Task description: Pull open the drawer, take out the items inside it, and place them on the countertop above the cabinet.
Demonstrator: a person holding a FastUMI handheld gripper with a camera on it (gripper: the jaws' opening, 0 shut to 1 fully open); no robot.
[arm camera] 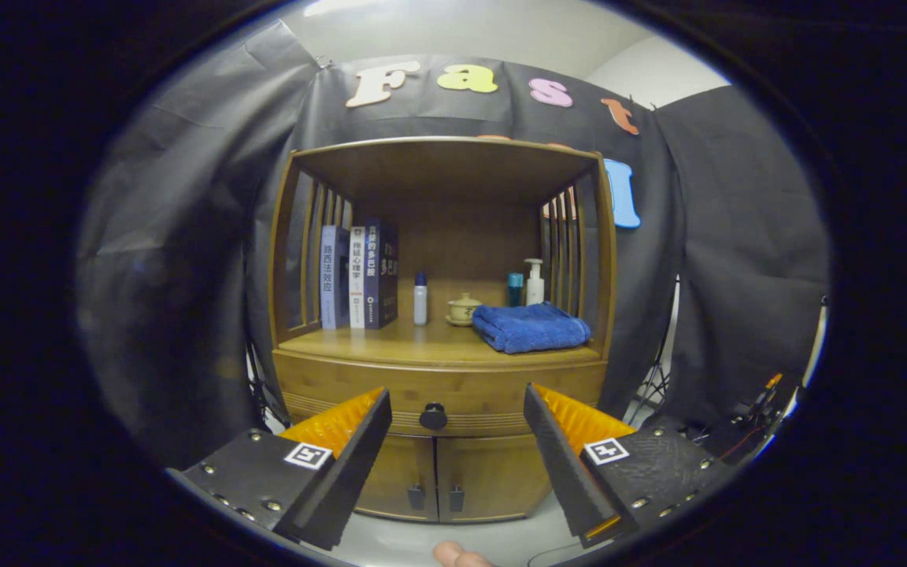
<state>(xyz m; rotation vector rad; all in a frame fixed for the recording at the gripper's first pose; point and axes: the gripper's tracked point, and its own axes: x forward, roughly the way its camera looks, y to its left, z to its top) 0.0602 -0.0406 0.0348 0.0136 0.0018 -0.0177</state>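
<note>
Countertop [390, 340] carries books [359, 276], small bottle [420, 299], lidded cup [464, 309], blue towel [531, 327], perhaps two bottles behind.

Gripper [457, 409]: lower centre of frame, level, aimed forward | fingers [343, 457]: spread wide apart, tips tilted inward, holding nothing | person's fingertip [460, 556]: bottom centre of frame, below and between the two fingers
</note>
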